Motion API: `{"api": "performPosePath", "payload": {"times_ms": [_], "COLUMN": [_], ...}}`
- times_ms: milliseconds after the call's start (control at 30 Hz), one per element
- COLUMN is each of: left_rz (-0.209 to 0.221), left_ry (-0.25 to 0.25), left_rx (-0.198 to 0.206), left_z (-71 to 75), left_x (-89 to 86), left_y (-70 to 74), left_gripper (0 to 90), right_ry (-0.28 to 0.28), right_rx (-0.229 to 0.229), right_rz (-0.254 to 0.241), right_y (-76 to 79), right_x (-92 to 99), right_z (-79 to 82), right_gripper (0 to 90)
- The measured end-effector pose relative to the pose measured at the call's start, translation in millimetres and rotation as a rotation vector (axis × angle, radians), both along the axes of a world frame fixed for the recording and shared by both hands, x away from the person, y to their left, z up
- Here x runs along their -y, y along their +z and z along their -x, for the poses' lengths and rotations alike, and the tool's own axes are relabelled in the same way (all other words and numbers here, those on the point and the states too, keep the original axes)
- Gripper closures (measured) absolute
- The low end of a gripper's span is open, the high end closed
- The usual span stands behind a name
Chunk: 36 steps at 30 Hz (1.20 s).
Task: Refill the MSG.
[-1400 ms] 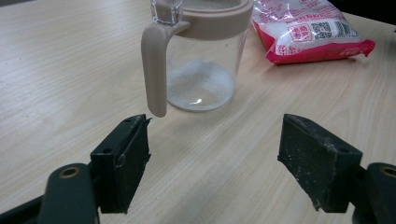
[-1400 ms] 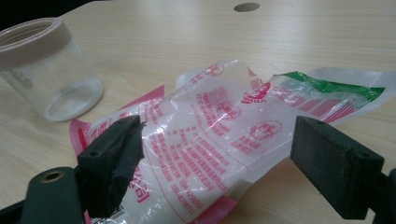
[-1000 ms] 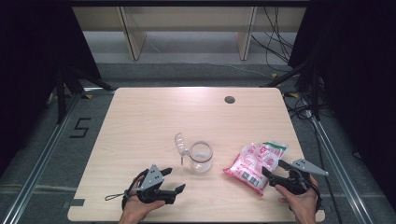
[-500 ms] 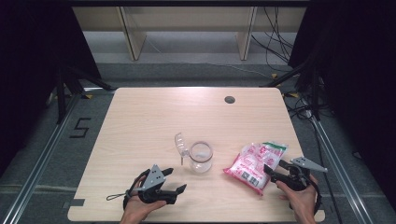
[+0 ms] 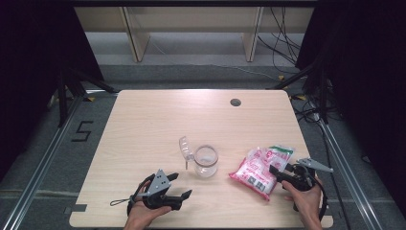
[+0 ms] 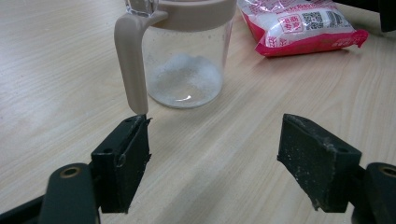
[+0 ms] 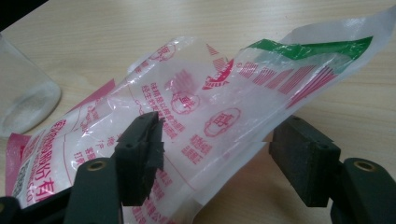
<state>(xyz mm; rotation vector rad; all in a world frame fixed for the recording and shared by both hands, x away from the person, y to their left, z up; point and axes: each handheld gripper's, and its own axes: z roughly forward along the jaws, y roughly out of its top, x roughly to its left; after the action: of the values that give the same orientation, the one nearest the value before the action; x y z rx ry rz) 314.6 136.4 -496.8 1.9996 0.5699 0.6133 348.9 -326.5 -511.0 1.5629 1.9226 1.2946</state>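
**Right jaws closing in around the bag, left gripper waits by the jar**

From above, the left gripper (image 5: 179, 187) sits low at the table's (image 5: 143, 124) near edge, jaws spread wide with nothing between them, short of the glass jar (image 5: 206, 161) at mid-table. Its own view adds what the high view can't: the jar (image 6: 187, 60) has a beige handle (image 6: 130, 65) hanging just above the tip of the left-hand jaw, apart from it, and a little white powder (image 6: 184, 79) lies in the bottom.

Over to the right, the pink and white bag (image 5: 261, 167) lies flat beside the jar, and the right gripper (image 5: 280, 175) is at its near end. From overhead the contact is hard to judge. The right gripper view settles it: the bag's (image 7: 210, 116) clear, crinkled top edge, with green print at one corner, stands between the two jaws. Those jaws have just been closing, yet they're partly open, and a gap shows at the right-hand pad; no grip on the bag yet.
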Motion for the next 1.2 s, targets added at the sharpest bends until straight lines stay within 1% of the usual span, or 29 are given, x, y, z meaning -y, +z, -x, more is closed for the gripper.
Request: {"api": "performPosePath", "payload": {"times_ms": [33, 67, 100, 133, 167, 200, 233, 300, 333, 367, 400, 433, 467, 500, 567, 633, 667, 700, 767, 800, 833, 867, 967, 1000, 1033, 1100, 1133, 1167, 1200], "left_rz": [-0.004, -0.013, -0.013, -0.009, -0.007, -0.008, -0.008, 0.009, 0.009, -0.006, -0.007, -0.008, -0.008, -0.01, -0.011, -0.009, -0.009, -0.009, -0.009, -0.01, -0.014, -0.014, -0.004, -0.003, -0.007, -0.013, -0.014, -0.014, 0.004], "left_ry": [-0.006, -0.001, -0.001, 0.002, -0.001, -0.003, -0.001, -0.004, -0.004, -0.005, -0.008, -0.007, -0.008, -0.008, -0.008, -0.008, -0.008, -0.008, -0.01, -0.01, -0.006, -0.006, -0.01, -0.012, -0.01, -0.012, -0.013, -0.018, -0.009], "left_rx": [-0.008, -0.006, -0.006, -0.008, -0.008, -0.009, -0.008, -0.009, -0.009, -0.007, -0.01, -0.009, -0.01, -0.011, -0.012, -0.011, -0.01, -0.01, -0.011, -0.012, -0.014, -0.014, -0.008, -0.011, -0.01, -0.016, -0.014, -0.016, -0.016], "left_z": [0.1, 0.3, 0.3, 0.6, 0.2, 0.0, 0.2, 0.3, 0.3, 0.1, -0.1, 0.2, 0.3, 0.3, 0.3, 0.5, 0.2, 0.2, 0.0, 0.2, 0.5, 0.4, -0.2, 0.4, 0.8, 1.2, 1.2, 0.8, 1.6], "left_x": [-0.3, -0.9, -0.9, -0.7, -0.8, -0.8, -0.6, 1.1, 1.1, 0.3, 0.5, 0.6, 0.7, 0.7, 0.8, 0.8, 0.7, 0.7, 0.7, 0.8, 1.2, 1.4, 2.5, 3.4, 3.6, 3.4, 3.3, 3.2, 4.2], "left_y": [0.4, 0.9, 0.9, 0.7, 0.6, 0.5, 0.4, -0.9, -0.9, -0.6, -0.9, -0.9, -1.0, -1.0, -0.9, -0.8, -1.0, -1.0, -1.3, -1.2, -1.3, -1.7, -3.1, -3.2, -3.0, -2.4, -2.1, -1.9, -2.1], "left_gripper": [24.4, 24.4, 24.5, 24.5, 24.5, 24.5, 24.5, 24.4, 24.4, 24.5, 24.5, 24.5, 24.5, 24.5, 24.6, 24.7, 24.7, 24.7, 24.8, 24.8, 24.7, 24.7, 24.7, 24.7, 24.7, 24.6, 24.6, 24.6, 24.5], "right_ry": [-0.013, -0.017, -0.017, 0.003, -0.016, -0.016, 0.01, -0.002, -0.036, 0.002, -0.032, -0.012, -0.012, -0.017, -0.015, -0.03, -0.018, -0.013, -0.011, -0.006, -0.016, -0.037, -0.043, -0.017, -0.031, -0.009, -0.009, 0.008, 0.018], "right_rx": [-0.018, -0.049, -0.049, -0.007, -0.056, -0.056, -0.029, -0.037, -0.063, -0.021, -0.034, -0.023, -0.023, -0.048, -0.036, -0.062, -0.044, -0.049, -0.056, -0.041, -0.055, -0.074, -0.082, -0.01, -0.033, -0.013, -0.013, 0.003, 0.018], "right_rz": [0.005, -0.019, -0.019, -0.001, -0.016, -0.016, 0.017, 0.009, -0.027, 0.011, -0.038, -0.007, -0.007, -0.004, -0.009, -0.052, -0.045, -0.021, -0.02, -0.037, -0.033, -0.061, -0.077, -0.043, -0.07, -0.082, -0.082, -0.056, -0.045], "right_y": [0.3, 1.2, 1.2, -1.8, 0.7, 0.7, -1.2, -1.7, -1.1, -3.6, -4.3, -5.3, -5.3, -4.1, -5.8, -6.0, -7.5, -6.7, -6.4, -7.7, -6.7, -6.4, -5.0, -7.8, -6.1, -4.9, -4.9, -3.6, -1.0], "right_x": [-1.0, -3.7, -3.7, -2.8, -5.7, -5.7, -3.0, -3.8, -7.5, -2.9, -7.4, -4.1, -4.1, -4.1, -3.7, -5.7, -4.3, -3.2, -3.4, -4.2, -4.2, -6.2, -7.4, -6.2, -9.1, -9.4, -9.4, -7.3, -10.6], "right_z": [-1.3, -0.9, -0.9, -5.9, -4.2, -4.2, -7.5, -10.3, -9.5, -13.4, -13.3, -16.0, -16.0, -16.1, -18.9, -19.9, -22.3, -22.6, -23.1, -24.5, -23.9, -22.7, -22.3, -25.2, -23.3, -23.4, -23.4, -24.0, -22.9], "right_gripper": [38.0, 40.8, 40.8, 42.7, 43.5, 43.5, 43.9, 48.0, 49.4, 50.5, 51.7, 53.1, 53.1, 54.7, 58.8, 65.3, 68.4, 69.3, 71.6, 74.6, 76.2, 78.0, 81.7, 85.7, 87.2, 88.9, 88.9, 89.3, 90.0]}}
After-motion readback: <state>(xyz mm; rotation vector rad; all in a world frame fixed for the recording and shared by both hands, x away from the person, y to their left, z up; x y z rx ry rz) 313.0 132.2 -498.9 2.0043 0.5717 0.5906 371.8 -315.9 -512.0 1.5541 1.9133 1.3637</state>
